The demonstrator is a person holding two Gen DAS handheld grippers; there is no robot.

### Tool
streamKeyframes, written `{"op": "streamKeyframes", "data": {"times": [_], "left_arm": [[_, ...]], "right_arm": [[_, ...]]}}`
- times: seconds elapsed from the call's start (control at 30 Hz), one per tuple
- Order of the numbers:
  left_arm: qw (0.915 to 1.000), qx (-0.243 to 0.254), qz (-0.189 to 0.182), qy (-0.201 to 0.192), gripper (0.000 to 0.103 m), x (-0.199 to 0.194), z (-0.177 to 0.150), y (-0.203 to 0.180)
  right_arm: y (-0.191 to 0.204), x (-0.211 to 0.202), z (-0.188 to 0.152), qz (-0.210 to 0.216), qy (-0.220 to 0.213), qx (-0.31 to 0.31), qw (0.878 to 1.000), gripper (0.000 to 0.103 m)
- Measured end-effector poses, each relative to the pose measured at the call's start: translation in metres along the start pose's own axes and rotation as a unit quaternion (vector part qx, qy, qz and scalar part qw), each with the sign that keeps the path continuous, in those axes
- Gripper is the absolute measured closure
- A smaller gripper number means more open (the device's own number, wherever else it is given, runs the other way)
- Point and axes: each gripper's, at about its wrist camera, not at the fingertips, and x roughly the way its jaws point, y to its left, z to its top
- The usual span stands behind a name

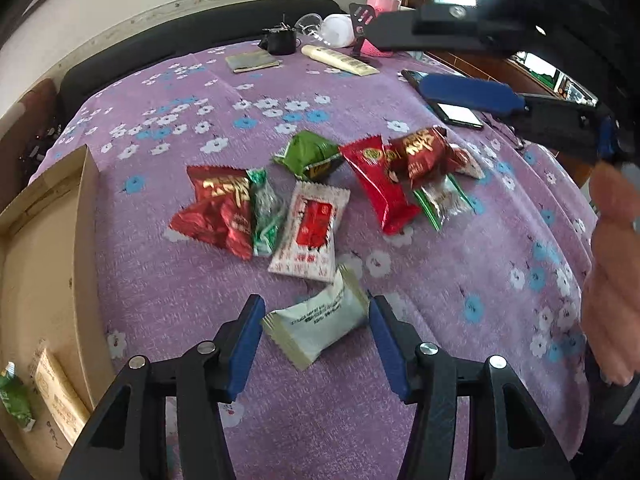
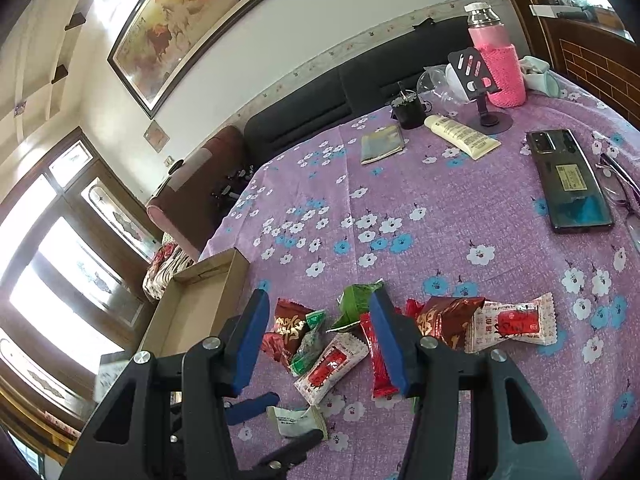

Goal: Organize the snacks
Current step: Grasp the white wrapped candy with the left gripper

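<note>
The pale green snack packet (image 1: 318,326) lies on the cloth right between the spread blue pads of our left gripper (image 1: 316,322), low in the centre of the left wrist view, with a gap showing on each side, so we judge it bracketed but not yet pinched. Its long axis runs on a diagonal, from the crimped end at lower left up to the crimped end at upper right, so the pads would meet it somewhat across its corners rather than square on its flanks. Our left gripper is plainly the nearer one; our right gripper (image 2: 316,338) hangs open and empty above the pile, well apart from this packet, which shows at the bottom of the right wrist view. Beyond the pads, toward mid-frame, lie the white packet with the red panel (image 1: 308,232), the red packets (image 1: 218,210) and the green packet (image 1: 310,156). At the left edge of the frame stands the cardboard box (image 1: 82,216), with a few snacks already in it at lower left. Everything rests on a purple flowered tablecloth (image 1: 440,280), soft and slightly rumpled, with a phone (image 2: 570,180) and a pink bottle (image 2: 498,68) in the upper right of the right wrist view.
</note>
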Motion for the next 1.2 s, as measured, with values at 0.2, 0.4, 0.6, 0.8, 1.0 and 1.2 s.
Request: {"op": "streamKeyframes", "data": {"times": [0.2, 0.4, 0.6, 0.8, 1.0, 1.2], "left_arm": [[0.9999, 0.015, -0.007, 0.0, 0.053, -0.005, -0.007, -0.009], [0.9998, 0.019, -0.007, 0.0, 0.052, -0.006, -0.004, -0.011], [0.9999, 0.011, 0.007, -0.008, 0.06, 0.005, 0.003, -0.013], [0.9994, -0.014, 0.016, -0.028, 0.07, 0.002, -0.002, -0.004], [0.9942, -0.096, -0.008, -0.049, 0.07, -0.001, -0.003, 0.028], [0.9926, -0.108, 0.0, -0.056, 0.07, 0.0, -0.002, 0.033]], "right_arm": [[0.0, 0.002, -0.001, -0.002, 0.004, 0.0, 1.0, 0.051], [0.0, 0.003, -0.002, -0.004, 0.005, 0.001, 1.0, 0.051], [-0.007, 0.003, 0.001, -0.02, 0.006, 0.008, 1.0, 0.051], [-0.022, 0.007, 0.007, -0.044, 0.027, 0.028, 0.998, 0.052], [-0.009, 0.025, -0.002, 0.006, 0.088, -0.003, 0.996, 0.055], [0.0, 0.044, -0.015, -0.08, 0.113, -0.058, 0.989, 0.062]]}}
